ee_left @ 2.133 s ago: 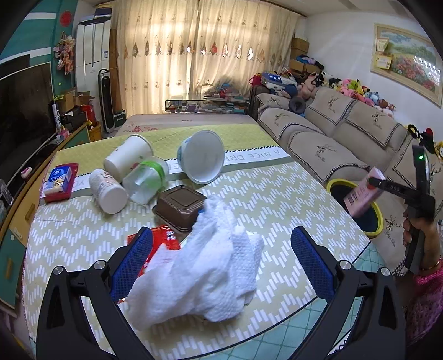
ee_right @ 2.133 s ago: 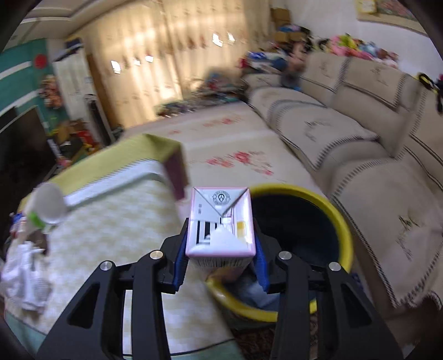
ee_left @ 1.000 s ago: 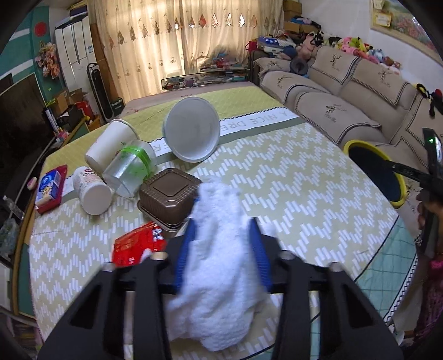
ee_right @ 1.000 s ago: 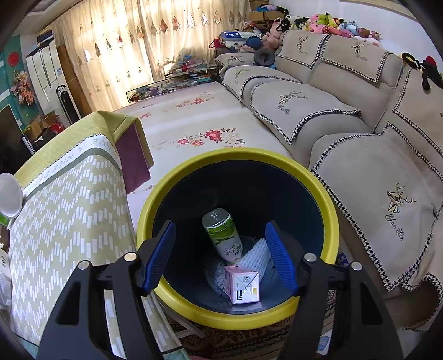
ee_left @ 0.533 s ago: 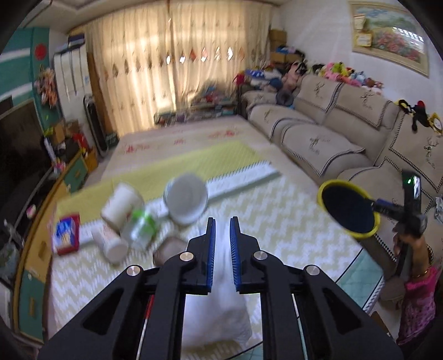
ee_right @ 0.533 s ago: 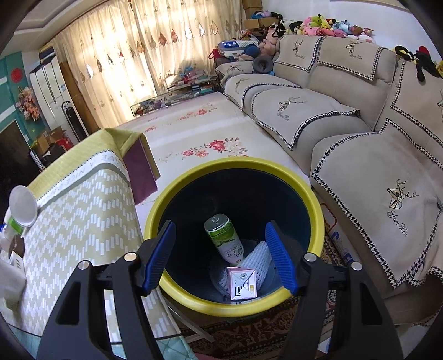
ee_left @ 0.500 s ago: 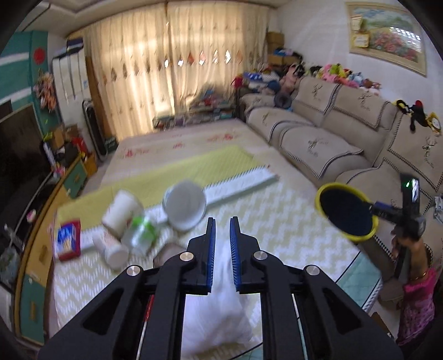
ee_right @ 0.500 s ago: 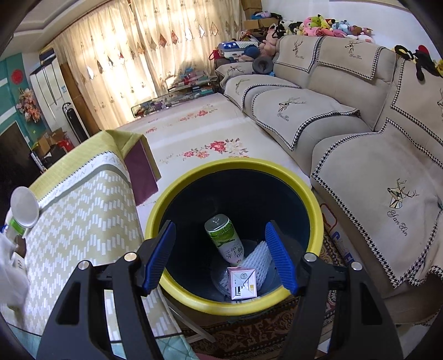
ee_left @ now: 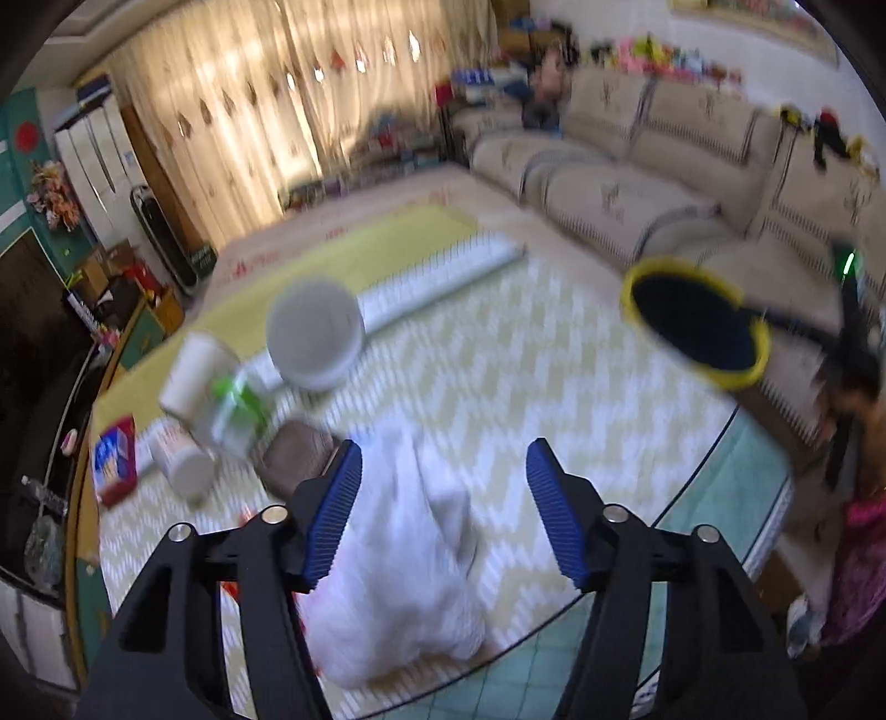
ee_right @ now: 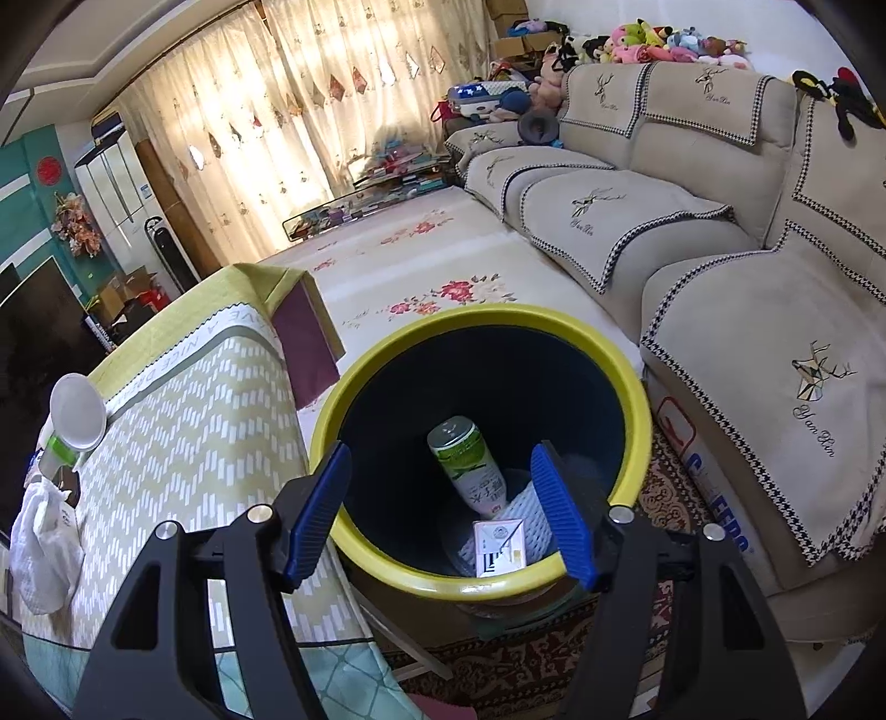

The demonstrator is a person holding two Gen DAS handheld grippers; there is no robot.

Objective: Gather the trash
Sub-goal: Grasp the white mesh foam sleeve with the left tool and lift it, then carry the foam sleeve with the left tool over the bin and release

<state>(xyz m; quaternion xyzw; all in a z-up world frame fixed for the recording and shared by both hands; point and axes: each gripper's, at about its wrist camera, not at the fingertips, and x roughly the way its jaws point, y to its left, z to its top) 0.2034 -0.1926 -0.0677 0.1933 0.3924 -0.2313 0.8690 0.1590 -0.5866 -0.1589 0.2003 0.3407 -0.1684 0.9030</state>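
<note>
A can (ee_right: 470,465) and a small carton (ee_right: 500,547) already lie in the yellow bin (ee_right: 637,387) beneath the right tool (ee_right: 443,512), wide and empty, while the left tool (ee_left: 443,512), jaws just opened around but not gripping a white towel (ee_left: 398,565), leaves cups (ee_left: 194,376) and boxes on the bench (ee_left: 526,387).

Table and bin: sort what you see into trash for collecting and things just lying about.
For the job:
- white crumpled cloth
- brown tub
- white bowl
- tipped cups
- yellow-rimmed bin, already holding a green can and a small carton

Lying about:
- sofa
- plush toys
- curtains
</note>
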